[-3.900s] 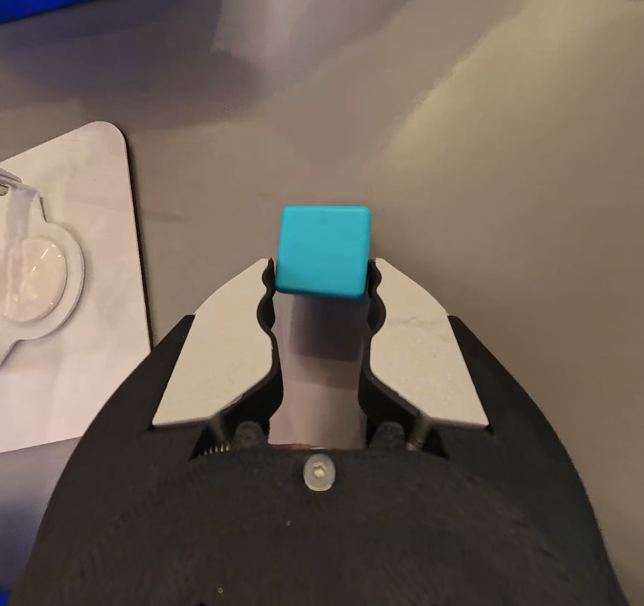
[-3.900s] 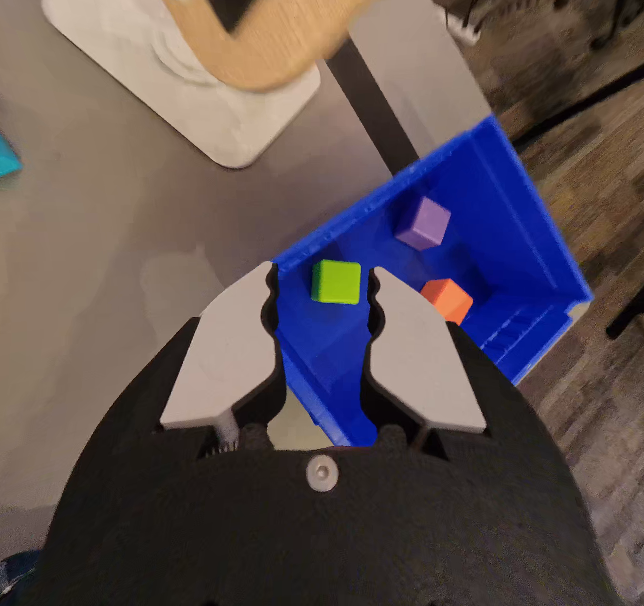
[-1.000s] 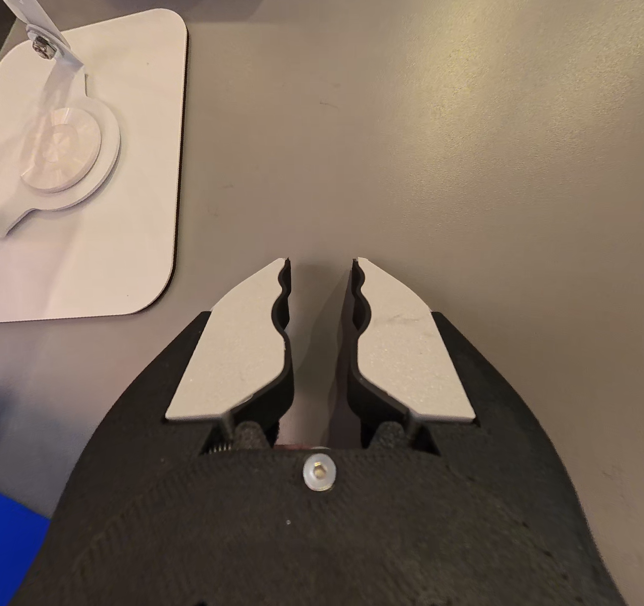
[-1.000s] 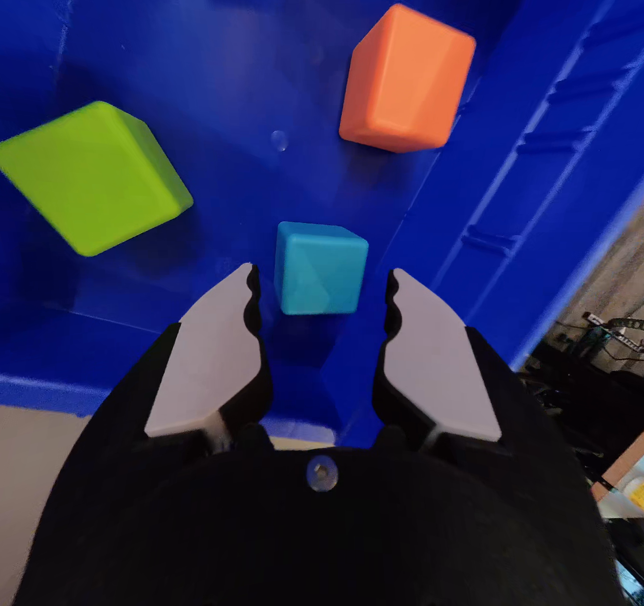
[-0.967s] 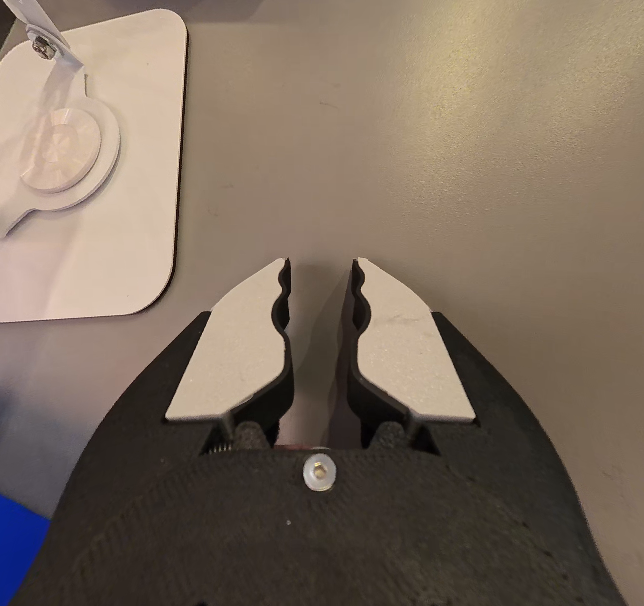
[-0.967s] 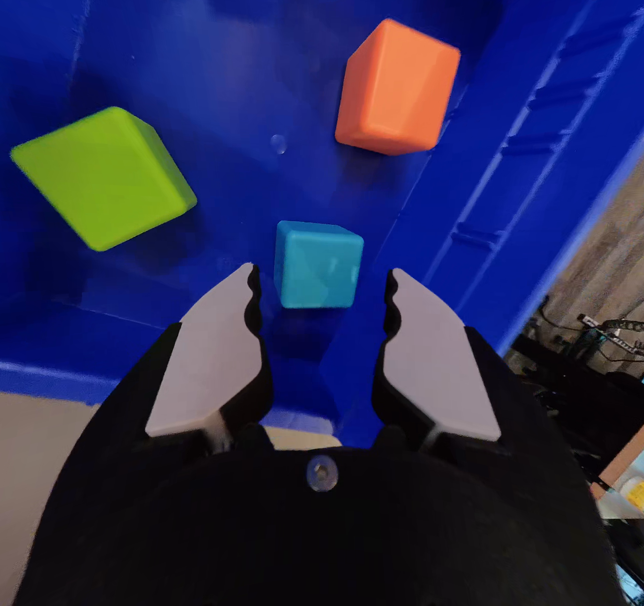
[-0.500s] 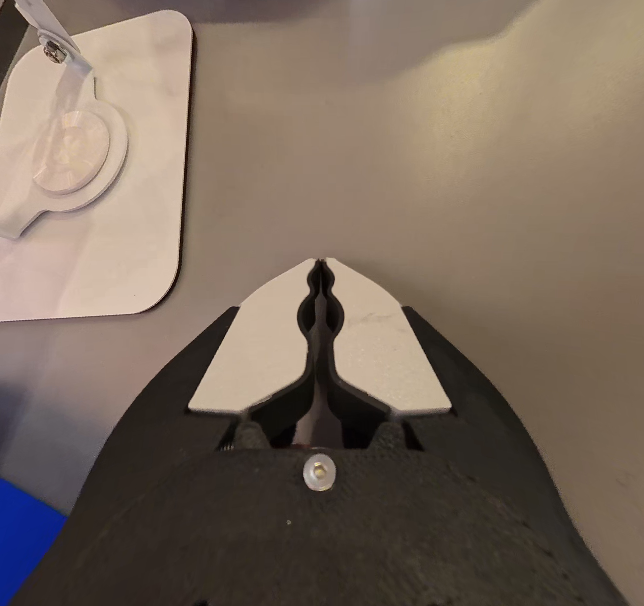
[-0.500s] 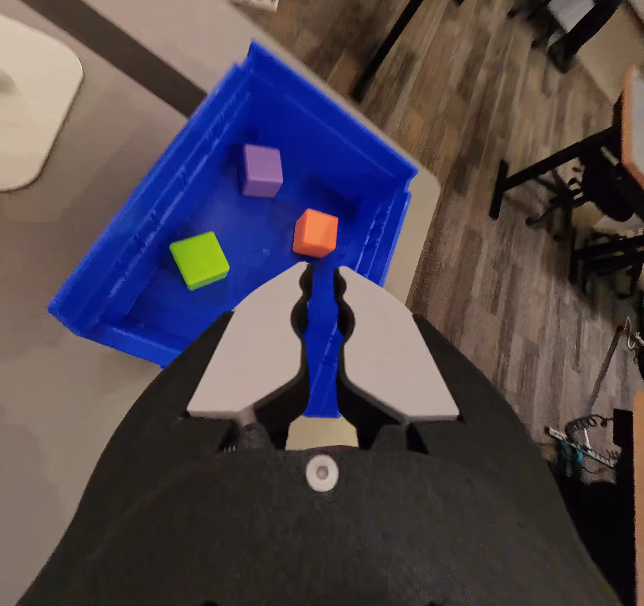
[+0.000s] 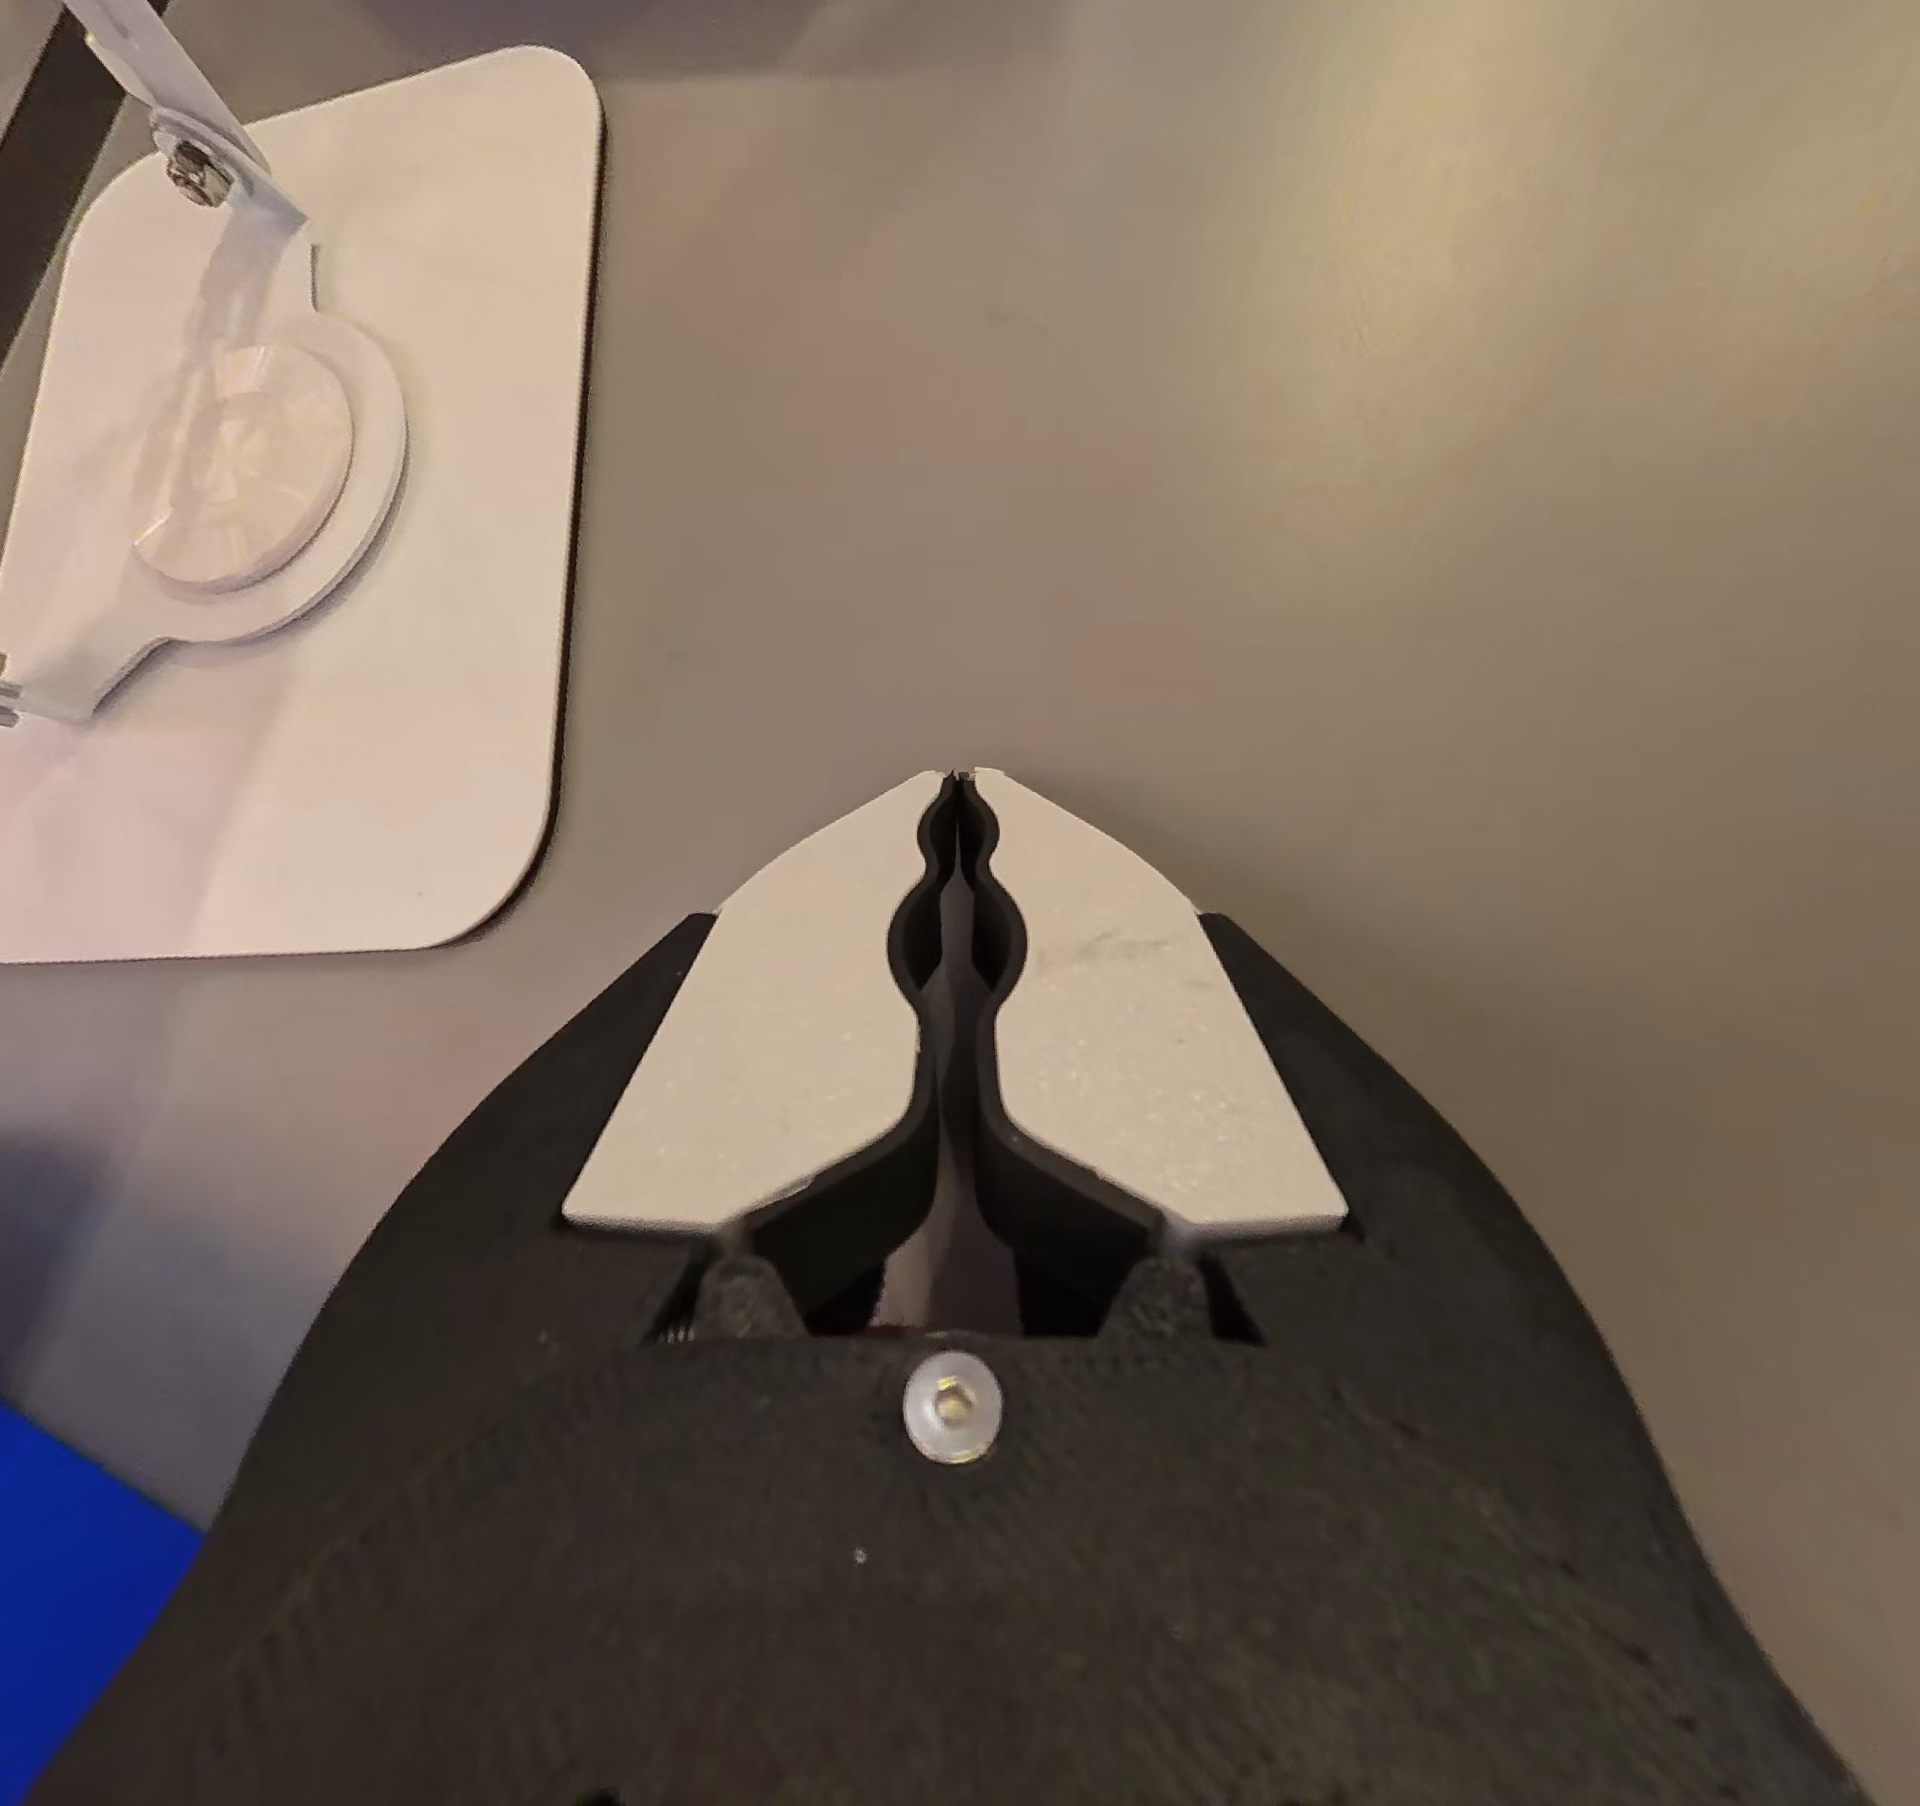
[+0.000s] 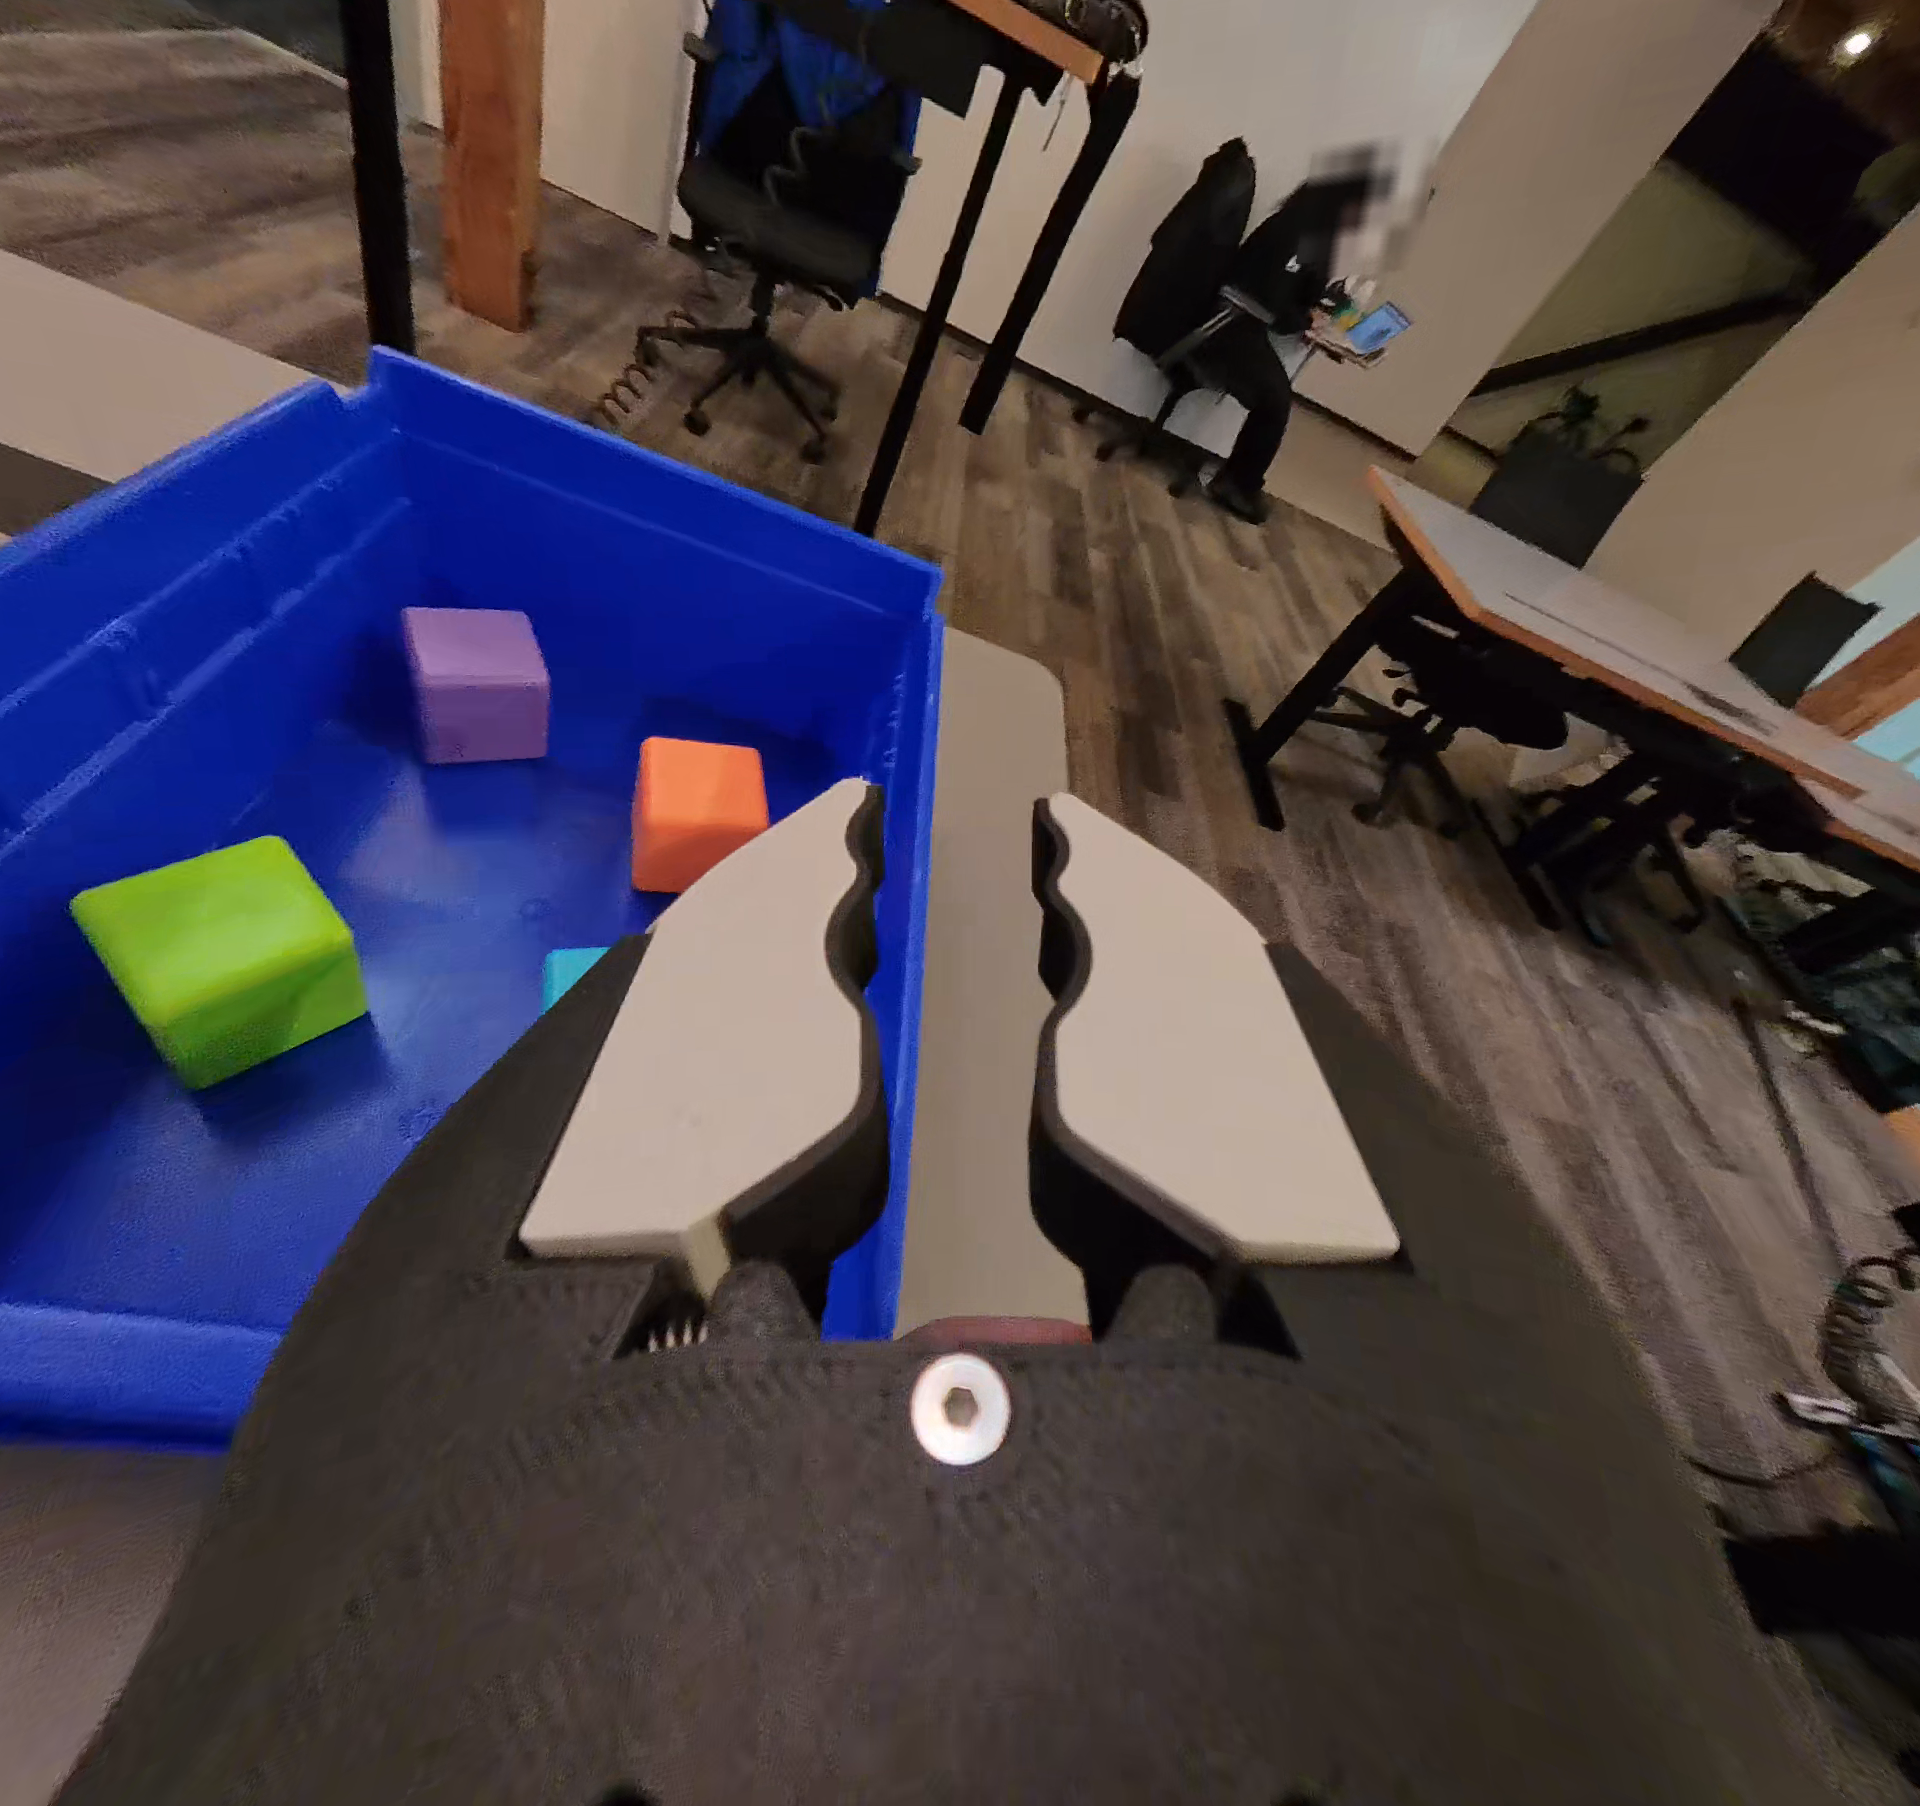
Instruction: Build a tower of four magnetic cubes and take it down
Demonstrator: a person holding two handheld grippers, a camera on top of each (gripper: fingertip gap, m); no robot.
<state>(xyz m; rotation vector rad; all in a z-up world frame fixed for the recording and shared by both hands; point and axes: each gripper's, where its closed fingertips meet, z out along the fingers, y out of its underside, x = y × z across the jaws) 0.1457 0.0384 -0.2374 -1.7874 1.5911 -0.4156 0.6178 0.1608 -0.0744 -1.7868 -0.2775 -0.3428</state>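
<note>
On the far left, in the left wrist view, we see a white square stand base (image 9: 312, 530) with a round mount and a slim metal arm rising from it, resting on the grey surface (image 9: 1299, 406). Our left claw (image 9: 961, 775) hangs over bare surface beside it, its fingers pressed together on nothing; a sliver of blue shows at the lower left corner.

In the right wrist view, the blue bin (image 10: 665, 551) sits on the same surface and holds all four magnetic cubes: the green cube (image 10: 223, 956) nearest the left wall, the purple cube (image 10: 476, 681) toward the far wall, the orange cube (image 10: 696, 811) close to the right wall, and the teal cube (image 10: 571, 972) mostly hidden behind our claw's left finger. None touches another, and no tower stands anywhere we can see, so we judge the take-down done or nearly so.

The right claw (image 10: 956, 800) is spread a little and empty, raised above the bin's right rim and aimed past it, so every cube lies to its left and below. It is plainly the nearer claw to them.

Further right the surface ends at a rounded corner (image 10: 997, 707); beyond lie wood-plank flooring, desks, office chairs and a seated person in dark clothes.
</note>
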